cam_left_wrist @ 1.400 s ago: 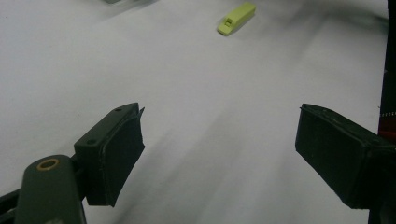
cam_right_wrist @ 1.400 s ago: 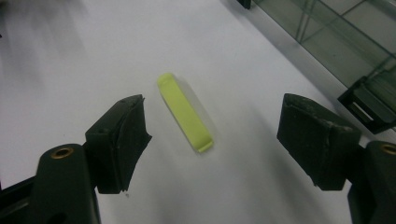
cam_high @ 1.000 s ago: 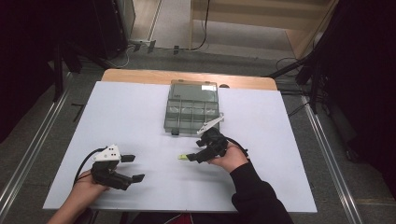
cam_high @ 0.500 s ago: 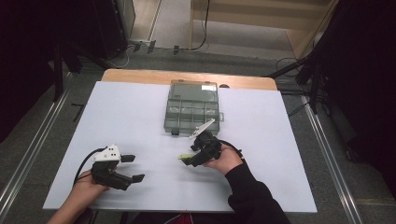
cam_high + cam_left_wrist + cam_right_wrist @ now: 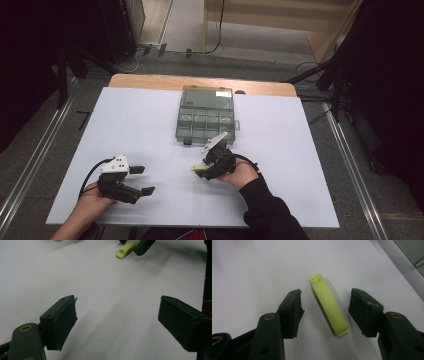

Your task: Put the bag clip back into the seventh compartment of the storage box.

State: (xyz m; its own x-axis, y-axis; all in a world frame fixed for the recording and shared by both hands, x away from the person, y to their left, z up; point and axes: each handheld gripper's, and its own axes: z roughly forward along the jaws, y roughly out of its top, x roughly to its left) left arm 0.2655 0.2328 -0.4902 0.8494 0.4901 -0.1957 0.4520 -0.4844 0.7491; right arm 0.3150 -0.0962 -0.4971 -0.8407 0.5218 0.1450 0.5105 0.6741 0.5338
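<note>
Right gripper view: unmarked yellow-green clip

Evenly lit from above; dim, near-black surroundings. Soft shadows beneath the table items. Mild glare on the clear box lid. Slight blur on the yellow-green piece; near jaws soft-focused.

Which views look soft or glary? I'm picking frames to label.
Right gripper view: the yellow-green clip is slightly smeared at its edges. Left gripper view: the jaws are sharp, the far clip soft. High view: glare on the organizer box lid, dark surroundings.
</note>
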